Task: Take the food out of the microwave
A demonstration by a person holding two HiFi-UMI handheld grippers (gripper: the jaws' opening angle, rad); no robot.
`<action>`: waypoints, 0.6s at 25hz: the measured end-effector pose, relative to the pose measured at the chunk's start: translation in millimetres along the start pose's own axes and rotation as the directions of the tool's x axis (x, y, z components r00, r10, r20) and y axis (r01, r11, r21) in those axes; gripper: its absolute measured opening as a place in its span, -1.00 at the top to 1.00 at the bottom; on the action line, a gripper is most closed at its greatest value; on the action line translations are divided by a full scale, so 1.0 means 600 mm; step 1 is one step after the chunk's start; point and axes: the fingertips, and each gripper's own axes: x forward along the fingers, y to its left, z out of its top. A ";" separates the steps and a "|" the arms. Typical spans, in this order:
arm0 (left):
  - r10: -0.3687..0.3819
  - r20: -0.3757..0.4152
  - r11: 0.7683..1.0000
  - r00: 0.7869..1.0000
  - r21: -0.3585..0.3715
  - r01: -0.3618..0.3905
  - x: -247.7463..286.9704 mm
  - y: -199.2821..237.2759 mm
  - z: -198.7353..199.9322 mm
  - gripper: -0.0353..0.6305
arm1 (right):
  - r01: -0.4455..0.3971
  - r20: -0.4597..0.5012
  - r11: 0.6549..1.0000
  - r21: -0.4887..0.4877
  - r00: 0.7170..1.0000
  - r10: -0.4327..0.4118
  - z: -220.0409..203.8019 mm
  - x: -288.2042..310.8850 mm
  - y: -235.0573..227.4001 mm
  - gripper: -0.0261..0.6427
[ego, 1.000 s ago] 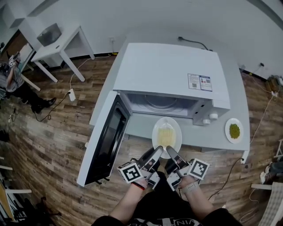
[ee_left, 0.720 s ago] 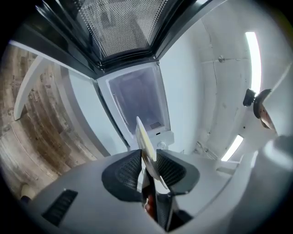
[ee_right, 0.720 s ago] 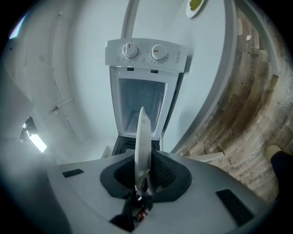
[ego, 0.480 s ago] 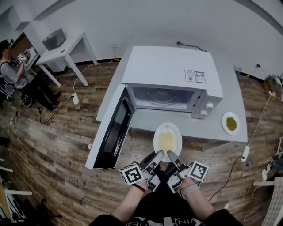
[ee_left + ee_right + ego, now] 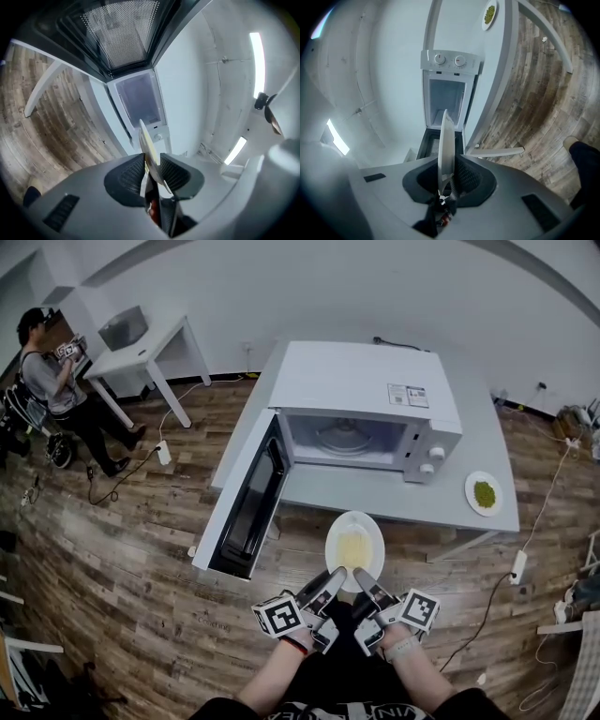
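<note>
Firmly, your left claw [image 5: 329,581] and right claw [image 5: 363,581] each pinch the plate's [image 5: 354,542] near rim; it is outside the open microwave [image 5: 366,390], by the surface's [image 5: 487,460] front edge.

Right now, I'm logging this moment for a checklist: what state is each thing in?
Door: swung fully open.
Microwave: empty inside.
Plate: carrying yellow food, out of the microwave, held level at the table edge.
Left gripper: shut on the plate's near rim.
Right gripper: shut on the plate's near rim.
Small plate: on the table, right of the microwave, green food on it.
</note>
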 end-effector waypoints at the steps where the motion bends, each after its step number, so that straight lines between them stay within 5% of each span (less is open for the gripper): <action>1: 0.003 0.000 1.000 1.000 -0.004 -0.003 -0.006 -0.001 -0.006 0.61 | 0.001 0.000 1.000 0.007 1.000 -0.001 -0.006 -0.006 -0.001 0.73; 15: 0.005 0.000 1.000 1.000 -0.018 -0.005 -0.074 -0.026 -0.069 0.61 | -0.005 0.010 1.000 0.021 1.000 0.005 -0.071 -0.074 -0.002 0.73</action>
